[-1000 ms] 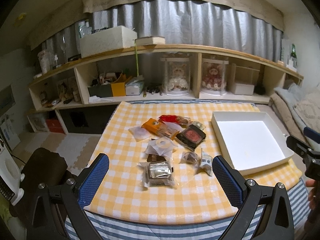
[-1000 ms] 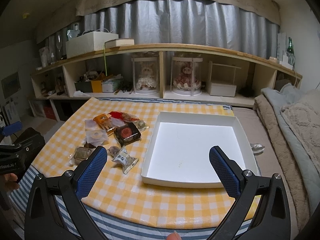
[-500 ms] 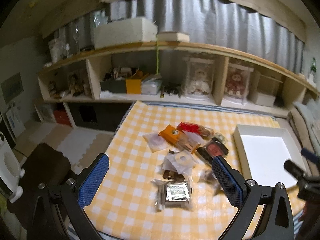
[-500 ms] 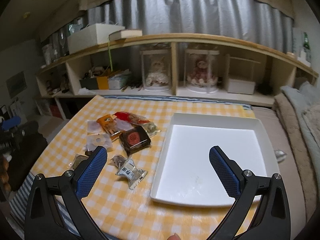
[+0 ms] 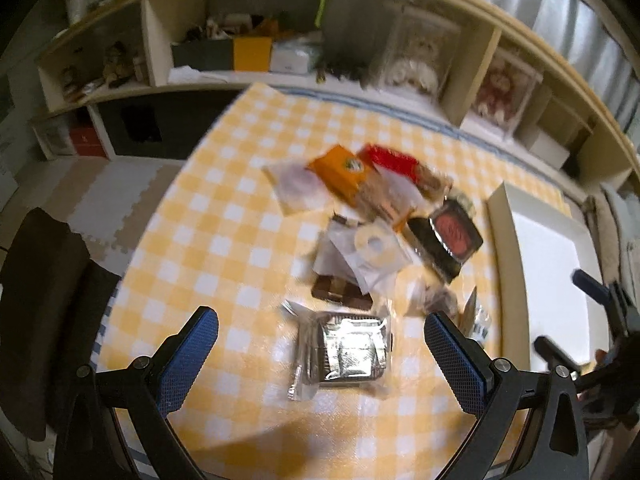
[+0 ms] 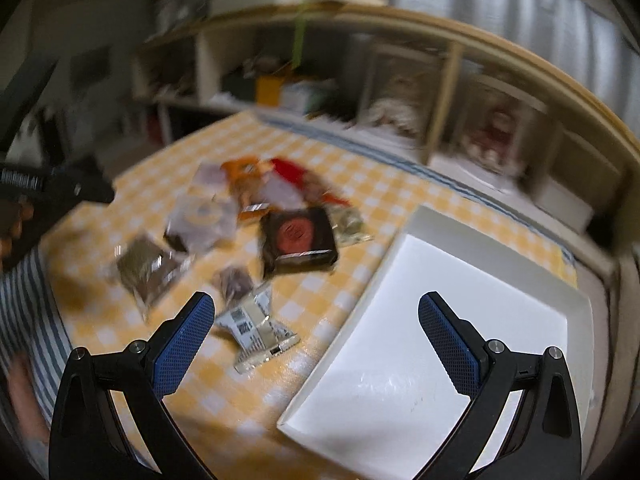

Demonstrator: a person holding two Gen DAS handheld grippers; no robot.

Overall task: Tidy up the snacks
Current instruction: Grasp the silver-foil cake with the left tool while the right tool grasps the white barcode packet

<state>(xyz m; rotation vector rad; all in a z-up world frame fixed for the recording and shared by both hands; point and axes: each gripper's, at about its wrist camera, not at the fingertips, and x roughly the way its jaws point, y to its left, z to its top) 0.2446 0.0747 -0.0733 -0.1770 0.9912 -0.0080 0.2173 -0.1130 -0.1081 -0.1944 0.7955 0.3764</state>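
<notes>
Both views blur; left gripper and right gripper gape, snacks seemingly untouched.

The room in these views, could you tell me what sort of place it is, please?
Probably a lived-in home room: a low table with a yellow checked cloth, open wooden shelves holding dolls in clear cases, and grey curtains behind.

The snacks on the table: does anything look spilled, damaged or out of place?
Nothing looks spilled or torn. The snacks lie in a loose, overlapping pile on the checked cloth, none yet in the white tray, which holds nothing. Both views are blurred, so small damage would not show.
</notes>
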